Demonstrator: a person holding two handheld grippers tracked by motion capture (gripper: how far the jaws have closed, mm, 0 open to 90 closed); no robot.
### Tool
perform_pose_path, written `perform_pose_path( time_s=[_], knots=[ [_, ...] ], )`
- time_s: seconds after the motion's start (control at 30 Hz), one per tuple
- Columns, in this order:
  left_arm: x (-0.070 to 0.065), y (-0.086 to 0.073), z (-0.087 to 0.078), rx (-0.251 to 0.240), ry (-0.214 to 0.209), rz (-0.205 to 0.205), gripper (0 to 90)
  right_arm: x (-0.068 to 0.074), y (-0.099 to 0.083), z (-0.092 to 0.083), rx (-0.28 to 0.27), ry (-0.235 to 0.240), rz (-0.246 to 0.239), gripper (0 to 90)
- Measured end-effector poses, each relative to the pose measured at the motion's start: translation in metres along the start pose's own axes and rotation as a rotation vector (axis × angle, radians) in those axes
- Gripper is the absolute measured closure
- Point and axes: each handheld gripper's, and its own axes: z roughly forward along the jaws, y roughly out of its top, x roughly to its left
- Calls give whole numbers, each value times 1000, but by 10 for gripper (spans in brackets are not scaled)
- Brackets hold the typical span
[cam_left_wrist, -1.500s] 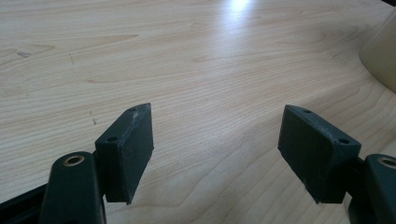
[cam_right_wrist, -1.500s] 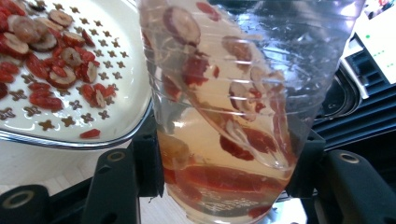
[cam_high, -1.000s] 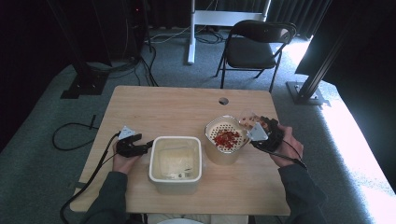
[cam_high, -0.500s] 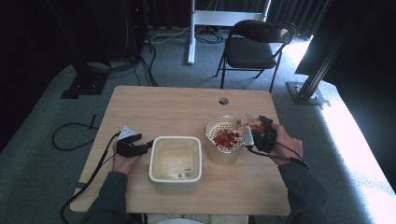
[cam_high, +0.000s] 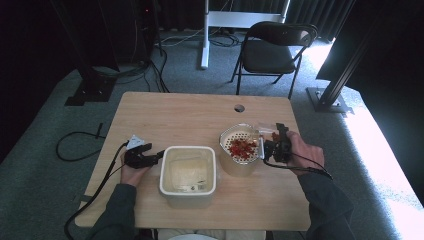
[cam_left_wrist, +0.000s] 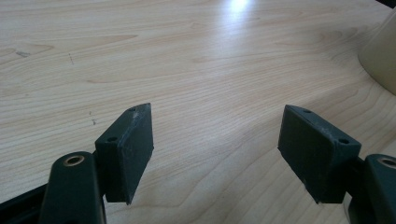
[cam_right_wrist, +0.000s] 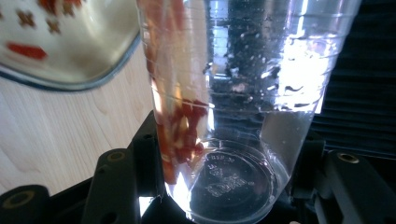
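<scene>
At the table's right side, the right gripper (cam_high: 274, 146) clamps a clear plastic cup (cam_right_wrist: 224, 116), tipped on its side with its mouth over the perforated strainer bowl (cam_high: 241, 150); red pieces (cam_right_wrist: 182, 130) cling along the cup's lower wall, and more lie in the strainer; beside the square white container (cam_high: 188, 170), the left gripper (cam_left_wrist: 217, 154) rests low over bare wood, jaws wide apart, holding nothing.

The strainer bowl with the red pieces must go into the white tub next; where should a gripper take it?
Grip the strainer bowl's raised rim on its near left side, coming from above with the open left gripper; the rim is thin, and the right gripper holds the clear cup.
</scene>
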Motion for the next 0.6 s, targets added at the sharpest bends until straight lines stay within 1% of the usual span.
perform_pose_path(
  time_s=[0.07, 0.2, 0.27, 0.33, 0.43, 0.47, 0.53, 0.57, 0.6],
  knots=[
    [0, 0, 0, 0, -1, -1, 272, 0, 1, 1, 11, -12, -24, 442],
    [0, 0, 0, 2, 0, -1, 272, 0, 11, -4, 6, -48, -109, 442],
    [0, 0, 0, 0, -1, -2, 272, -1, 12, -5, 10, -57, -140, 442],
    [0, 0, 0, -1, -2, -3, 272, -1, 10, -4, 36, -70, -170, 442],
    [0, 0, 0, 0, -2, -5, 272, -2, 9, -1, 61, -80, -192, 442],
    [0, 0, 1, 1, -3, -7, 272, -1, 11, -2, 55, -83, -201, 442],
    [0, 0, 1, 1, -2, -5, 272, 0, 15, -6, 26, -84, -213, 442],
    [0, 0, 0, 2, -3, -5, 272, -1, 15, -7, 20, -83, -211, 442],
    [0, 0, 0, 1, -3, -3, 272, -2, 13, -6, 25, -84, -209, 442]
  ],
)
